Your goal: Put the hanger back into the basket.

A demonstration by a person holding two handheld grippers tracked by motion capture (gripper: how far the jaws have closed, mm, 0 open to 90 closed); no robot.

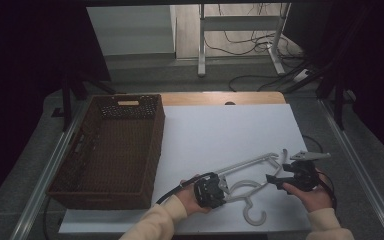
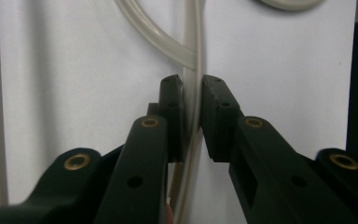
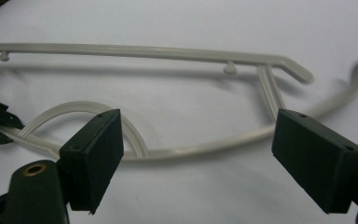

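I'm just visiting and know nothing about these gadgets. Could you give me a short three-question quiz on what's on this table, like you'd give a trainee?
1. True or false: the left gripper has its jaws closed on the white hanger.
2. Multiple choice: the right gripper's jaws are A) clamped on the hanger, B) wide open with the hanger's bar beyond them, C) inside the basket.
3. On which side of the white board does the brown wicker basket sit in the high view?

Key: 1 true; 2 B; 3 left side.
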